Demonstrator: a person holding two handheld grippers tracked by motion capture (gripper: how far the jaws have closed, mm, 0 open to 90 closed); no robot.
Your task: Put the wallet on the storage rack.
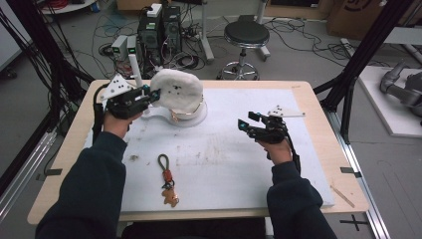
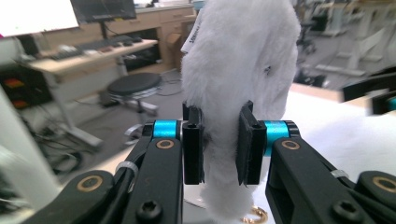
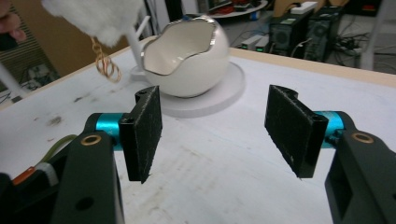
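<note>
Eggshell bowl (image 3: 187, 60) empty, white plush (image 1: 176, 89) held above

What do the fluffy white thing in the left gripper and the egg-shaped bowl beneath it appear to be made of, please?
Fluffy white thing: soft plush or faux fur, judging by its matte, fuzzy pile. Egg-shaped bowl: probably glazed ceramic, with a glossy white surface and what looks like a thin metallic edge on its jagged rim.

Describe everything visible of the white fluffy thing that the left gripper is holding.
The white fluffy thing is a soft plush-looking piece with long white fur and a few small dark specks. A gold-coloured coiled ring dangles from its lower edge. The left gripper has its jaws shut on a lower fold of it, holding it in the air above the egg-shaped white bowl. A small label seems sewn near its top; its print is unreadable.
</note>
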